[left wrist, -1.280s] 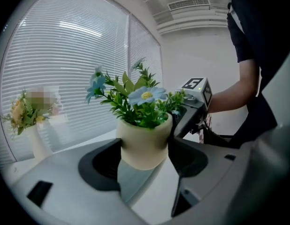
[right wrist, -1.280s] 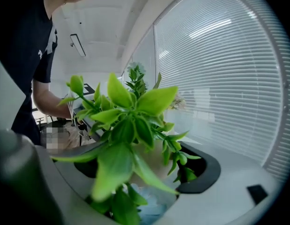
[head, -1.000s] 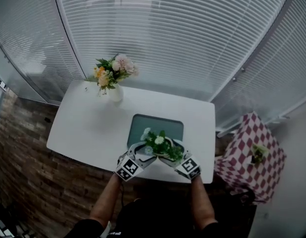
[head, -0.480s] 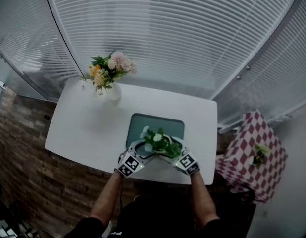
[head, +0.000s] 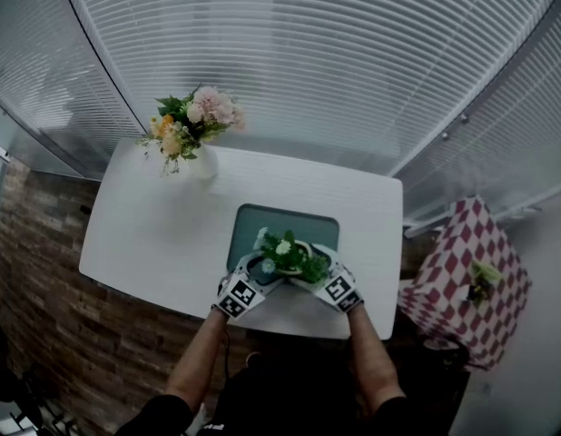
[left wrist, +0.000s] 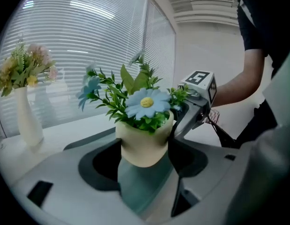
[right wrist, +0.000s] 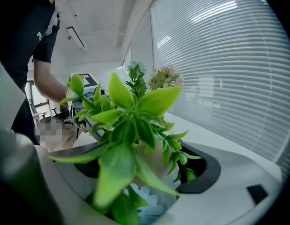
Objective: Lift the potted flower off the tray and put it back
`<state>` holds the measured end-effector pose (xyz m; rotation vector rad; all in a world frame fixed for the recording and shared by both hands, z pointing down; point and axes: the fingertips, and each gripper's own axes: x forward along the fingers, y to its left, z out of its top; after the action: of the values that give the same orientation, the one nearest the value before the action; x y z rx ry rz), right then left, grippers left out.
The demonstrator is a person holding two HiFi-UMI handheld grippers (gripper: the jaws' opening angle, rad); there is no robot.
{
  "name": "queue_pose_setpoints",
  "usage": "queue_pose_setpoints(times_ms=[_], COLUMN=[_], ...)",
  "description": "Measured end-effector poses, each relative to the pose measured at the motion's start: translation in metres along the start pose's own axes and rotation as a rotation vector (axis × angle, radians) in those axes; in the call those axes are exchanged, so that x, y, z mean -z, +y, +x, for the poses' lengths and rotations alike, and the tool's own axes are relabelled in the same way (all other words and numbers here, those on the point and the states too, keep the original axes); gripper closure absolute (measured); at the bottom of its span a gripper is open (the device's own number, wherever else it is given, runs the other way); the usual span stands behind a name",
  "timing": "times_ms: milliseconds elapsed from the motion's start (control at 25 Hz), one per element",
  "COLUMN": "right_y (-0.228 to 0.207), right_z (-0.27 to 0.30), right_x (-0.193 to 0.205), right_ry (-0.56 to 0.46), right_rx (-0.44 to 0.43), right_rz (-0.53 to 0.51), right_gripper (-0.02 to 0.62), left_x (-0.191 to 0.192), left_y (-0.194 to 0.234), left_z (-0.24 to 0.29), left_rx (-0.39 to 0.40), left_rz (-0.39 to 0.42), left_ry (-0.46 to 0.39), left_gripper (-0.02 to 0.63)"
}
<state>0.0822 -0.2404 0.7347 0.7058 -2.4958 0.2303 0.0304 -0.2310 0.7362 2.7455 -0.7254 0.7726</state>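
Person in a dark short-sleeved top (left wrist: 250, 29) with pale grey left gripper (head: 260, 271) and right gripper (head: 312, 269), each bearing black-and-white square markers.

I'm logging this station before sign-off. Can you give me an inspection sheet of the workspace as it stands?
Surface: white table, no spills seen.
Job's things: potted flower upright at the near edge of the grey tray; cannot tell whether it is lifted off it.
Clutter: vase of flowers at the far left corner.
Grippers: left gripper and right gripper each have fingers closed on the potted flower, from opposite sides.
Cables: nothing seen.
Surroundings: window blinds behind, brick wall left, checkered stool with a small plant right.
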Motion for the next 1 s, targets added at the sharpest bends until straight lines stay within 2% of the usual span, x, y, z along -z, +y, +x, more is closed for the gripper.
queue_pose_setpoints(times_ms=[320,1000], right_y=[-0.008,-0.015], right_z=[0.012,0.028], right_x=[0.019,0.038], right_ry=[0.021,0.049], right_rx=[0.001,0.012], right_rz=[0.023,0.065], right_gripper=[0.195,0.195], left_x=[0.016,0.031], left_y=[0.004,0.013], left_z=[0.019,0.035], left_rx=[0.015,0.04], left_rz=[0.001,-0.002], left_ry=[0.054,0.097], left_gripper=[0.313,0.313])
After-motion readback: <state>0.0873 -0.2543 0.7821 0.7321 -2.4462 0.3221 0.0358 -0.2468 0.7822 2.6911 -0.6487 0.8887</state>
